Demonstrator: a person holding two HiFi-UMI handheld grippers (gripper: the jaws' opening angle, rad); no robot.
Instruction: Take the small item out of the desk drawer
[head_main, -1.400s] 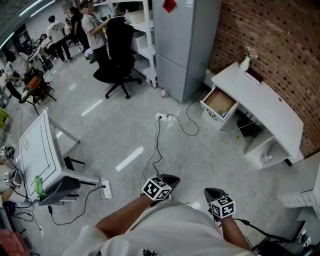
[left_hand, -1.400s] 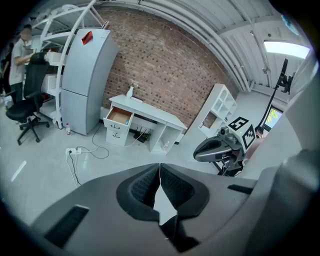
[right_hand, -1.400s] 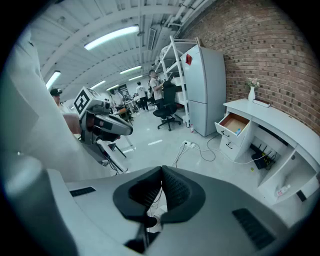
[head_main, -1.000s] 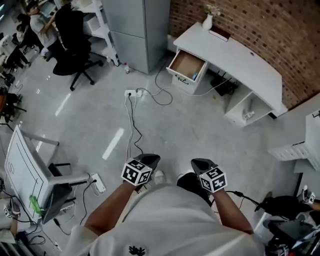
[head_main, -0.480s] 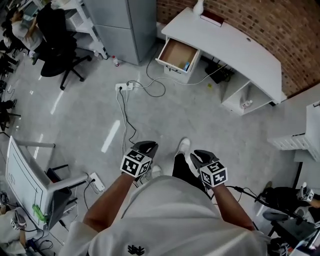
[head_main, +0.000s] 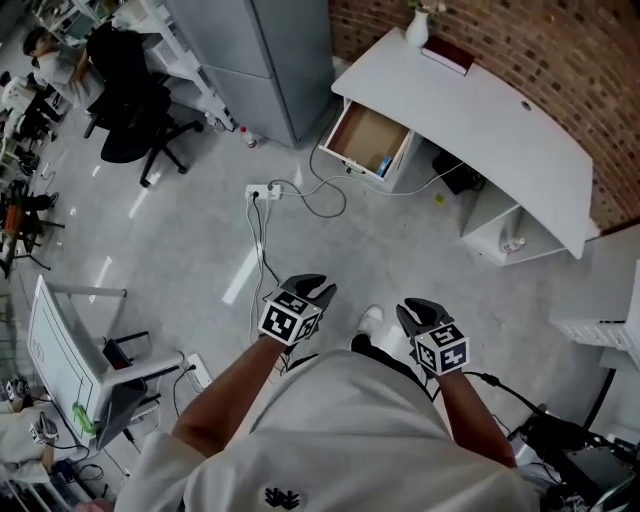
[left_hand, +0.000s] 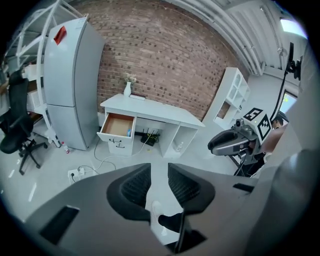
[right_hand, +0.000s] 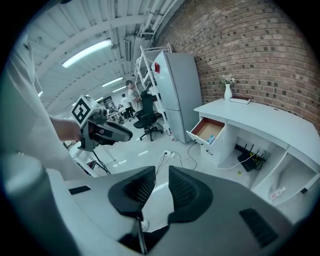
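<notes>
Well ahead of both jaws, desk drawer (head_main: 366, 137) standing open, small blue item (head_main: 384, 165) lying inside. Left gripper (left_hand: 159, 182) jaws just opening, nothing between; right gripper (right_hand: 160, 187) jaws gaping apart, nothing between.

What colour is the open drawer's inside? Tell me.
The white drawer's inside is light brown; head view best.

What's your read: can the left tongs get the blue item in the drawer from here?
Probably not yet. The left tongs, jaws just opening with nothing between, hang far short of the drawer. It is open, the blue item exposed; only floor and cables lie between.
</notes>
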